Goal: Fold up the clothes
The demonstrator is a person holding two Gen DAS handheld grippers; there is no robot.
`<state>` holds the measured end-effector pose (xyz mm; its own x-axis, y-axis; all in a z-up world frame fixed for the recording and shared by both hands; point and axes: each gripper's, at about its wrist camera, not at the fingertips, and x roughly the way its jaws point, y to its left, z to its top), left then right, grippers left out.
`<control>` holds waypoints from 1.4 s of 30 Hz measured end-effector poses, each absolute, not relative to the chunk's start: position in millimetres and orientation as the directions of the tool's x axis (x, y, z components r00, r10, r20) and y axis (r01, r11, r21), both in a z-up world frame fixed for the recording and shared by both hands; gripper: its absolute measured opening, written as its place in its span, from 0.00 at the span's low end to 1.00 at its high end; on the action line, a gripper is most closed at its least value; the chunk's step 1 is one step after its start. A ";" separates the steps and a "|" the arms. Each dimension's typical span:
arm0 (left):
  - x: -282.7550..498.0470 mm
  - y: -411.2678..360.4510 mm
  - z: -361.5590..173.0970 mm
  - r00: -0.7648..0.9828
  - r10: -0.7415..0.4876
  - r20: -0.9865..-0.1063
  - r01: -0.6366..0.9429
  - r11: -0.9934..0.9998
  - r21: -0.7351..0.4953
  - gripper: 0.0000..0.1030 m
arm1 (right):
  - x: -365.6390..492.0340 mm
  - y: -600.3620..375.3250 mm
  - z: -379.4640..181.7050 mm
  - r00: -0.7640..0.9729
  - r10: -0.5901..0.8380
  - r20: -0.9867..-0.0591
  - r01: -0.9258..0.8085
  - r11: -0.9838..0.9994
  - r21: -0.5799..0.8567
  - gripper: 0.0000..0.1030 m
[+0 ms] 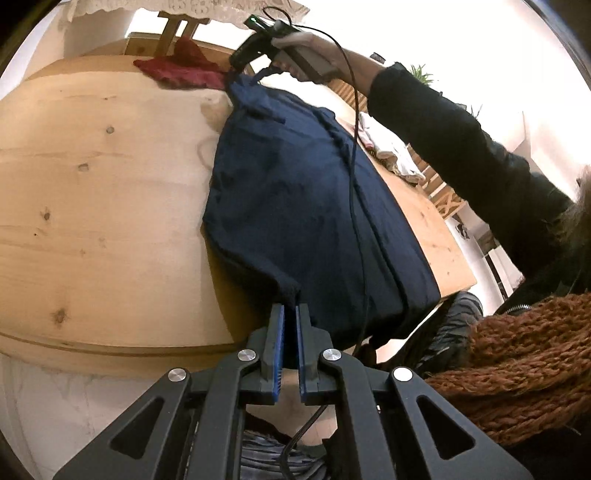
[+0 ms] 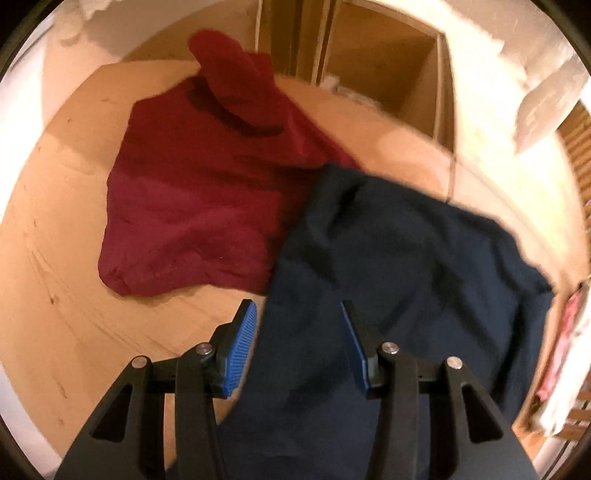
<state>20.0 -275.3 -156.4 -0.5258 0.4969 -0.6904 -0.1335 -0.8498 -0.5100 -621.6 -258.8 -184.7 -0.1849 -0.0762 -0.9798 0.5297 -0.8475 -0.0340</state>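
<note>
The navy garment (image 1: 317,206) lies spread on the wooden desk (image 1: 92,206), its near edge hanging over the desk's rim. The left hand-held gripper (image 1: 290,317) is clenched on that near edge. The right hand-held gripper (image 2: 299,325) hovers over the garment's far end with jaws apart, grasping nothing. A red garment (image 2: 192,192) lies crumpled just beyond, its edge under the navy one. A cable (image 1: 354,155) trails across the navy cloth. Pale clothes (image 1: 391,151) lie piled past the desk's right side.

Wooden table (image 1: 92,192), wooden chair (image 1: 177,31) (behind), rust scarf (image 1: 524,369).
</note>
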 end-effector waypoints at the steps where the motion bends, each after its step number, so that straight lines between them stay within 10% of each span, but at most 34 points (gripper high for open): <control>1: 20.4 -276.9 -157.7 -0.523 0.505 -0.687 -0.136 -0.845 -0.517 0.04 | -622.0 -260.5 -188.6 -0.179 -0.065 -0.982 0.525 -0.850 -0.040 0.44; 13: 22.9 -283.4 -163.7 -0.516 0.490 -0.702 -0.130 -0.855 -0.501 0.04 | -619.9 -265.9 -200.7 -0.229 -0.035 -0.973 0.506 -0.858 -0.088 0.42; 18: 21.3 -282.9 -164.8 -0.512 0.479 -0.713 -0.131 -0.864 -0.487 0.04 | -613.2 -259.1 -197.9 -0.283 -0.034 -0.959 0.550 -0.825 -0.133 0.08; 42: 22.7 -219.1 -117.1 -0.461 0.474 -0.750 -0.279 -0.880 -0.384 0.10 | -616.2 -130.5 -105.2 -0.275 -0.281 -0.920 0.480 -0.869 0.122 0.05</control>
<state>22.7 -219.1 -117.1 -0.4608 0.4738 -0.7504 -0.2794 -0.8800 -0.3841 -616.2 -130.5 -105.2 -0.2749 -0.2808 -0.9195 0.4803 -0.8686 0.1217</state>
